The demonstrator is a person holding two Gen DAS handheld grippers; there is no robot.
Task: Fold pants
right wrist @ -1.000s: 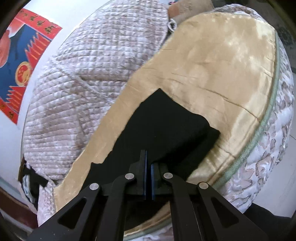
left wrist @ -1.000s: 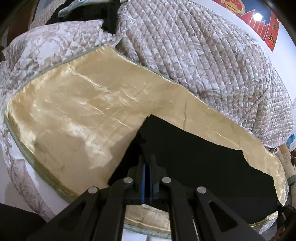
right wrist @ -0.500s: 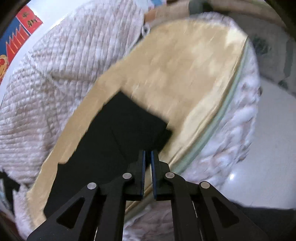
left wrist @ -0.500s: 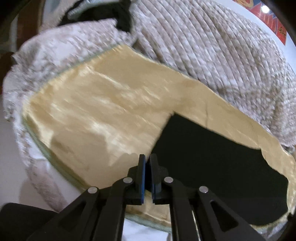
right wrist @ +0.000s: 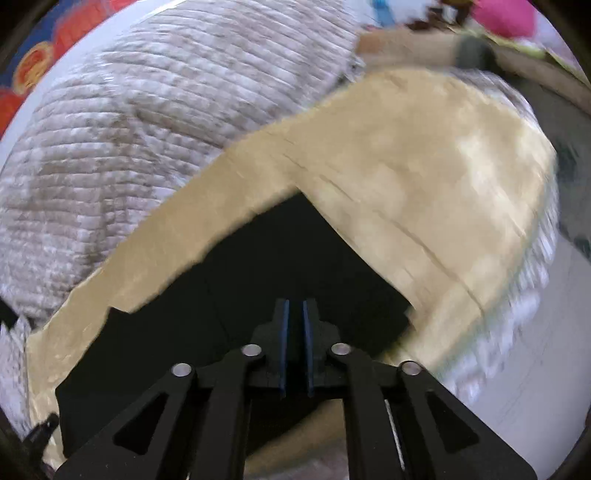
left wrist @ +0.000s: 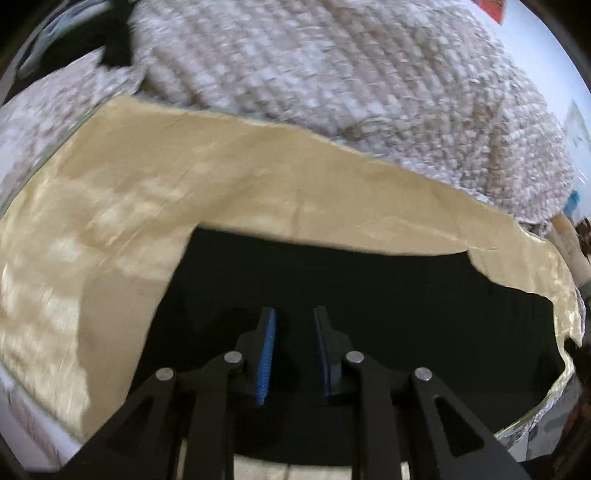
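Hovering over black pants [left wrist: 388, 295] lying folded flat on gold bedsheet [left wrist: 129, 192] beside quilted blanket [left wrist: 332, 66], left tool [left wrist: 293, 317] spread open, right tool [right wrist: 294, 308] slightly parted, neither gripping anything.

Bed with gold satin sheet [left wrist: 155, 192] spread flat, edged by a pale green trim. Quilted grey-white bedspread [left wrist: 332, 74] heaped behind it, against a white wall [left wrist: 546, 40]. Red-and-blue poster [right wrist: 33, 62] on that wall, blurred. Pale glossy floor [right wrist: 517, 350] beside the bed. Pink item [right wrist: 506, 14] in the far corner, indistinct. Soft daylight throughout.
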